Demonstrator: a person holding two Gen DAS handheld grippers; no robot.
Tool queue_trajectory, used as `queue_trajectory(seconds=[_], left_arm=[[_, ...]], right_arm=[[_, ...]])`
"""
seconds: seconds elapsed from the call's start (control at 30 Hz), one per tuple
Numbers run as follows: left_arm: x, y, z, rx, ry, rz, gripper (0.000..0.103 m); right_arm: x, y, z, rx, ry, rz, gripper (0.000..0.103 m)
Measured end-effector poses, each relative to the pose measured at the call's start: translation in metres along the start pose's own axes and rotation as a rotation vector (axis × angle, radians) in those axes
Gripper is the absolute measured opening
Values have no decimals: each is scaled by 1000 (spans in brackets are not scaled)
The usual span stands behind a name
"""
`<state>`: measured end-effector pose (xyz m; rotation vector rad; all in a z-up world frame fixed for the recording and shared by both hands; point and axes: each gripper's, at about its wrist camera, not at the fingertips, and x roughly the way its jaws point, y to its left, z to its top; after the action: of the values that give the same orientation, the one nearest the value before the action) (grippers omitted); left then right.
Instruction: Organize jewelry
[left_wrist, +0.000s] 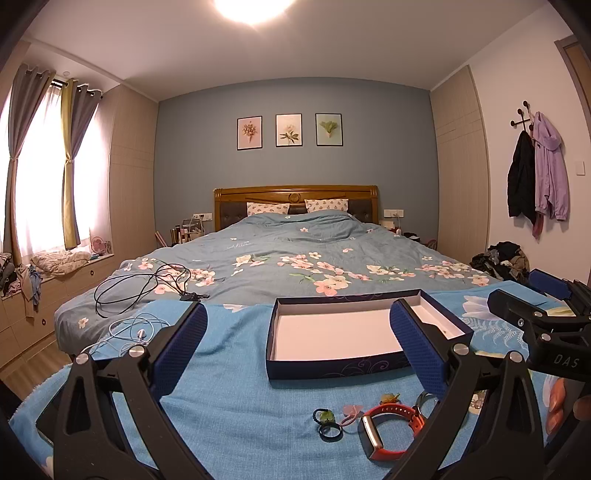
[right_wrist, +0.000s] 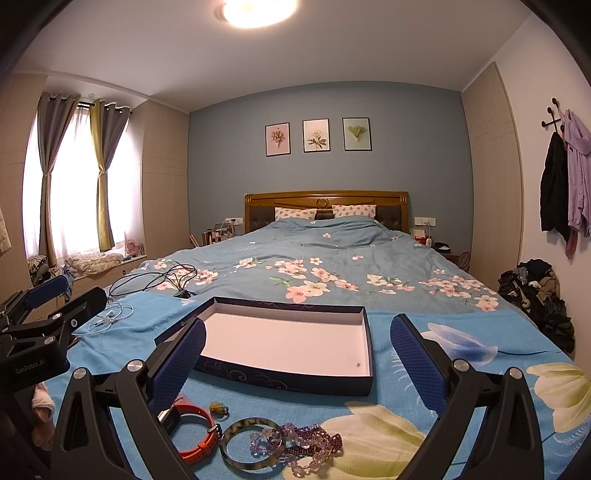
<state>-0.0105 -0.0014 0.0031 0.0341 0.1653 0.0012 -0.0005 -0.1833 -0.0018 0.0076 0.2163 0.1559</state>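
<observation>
Nearest us, the jewelry lies loose on the bright blue floral cloth: an orange-strapped smart band, a dark mottled glass bangle and strings of purple and clear beads, with our right gripper and left gripper both spread wide and holding nothing above them. Just beyond sits the shallow navy cardboard box with a white floor, seemingly empty. We judge it best to lower one claw squarely over the bangle, pinch its rim gently, then carry it forward over the box wall without snagging the beads touching it.
</observation>
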Motion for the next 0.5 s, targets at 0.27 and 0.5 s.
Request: queue_trajectory(seconds=[0.27,0.5], left_arm=[[0,0,0,-1,3,-1,97],[-1,0,0,-1,3,-1,97]], right_arm=[[-1,1,0,2,2,0,97],[0,0,0,0,4,-1,97]])
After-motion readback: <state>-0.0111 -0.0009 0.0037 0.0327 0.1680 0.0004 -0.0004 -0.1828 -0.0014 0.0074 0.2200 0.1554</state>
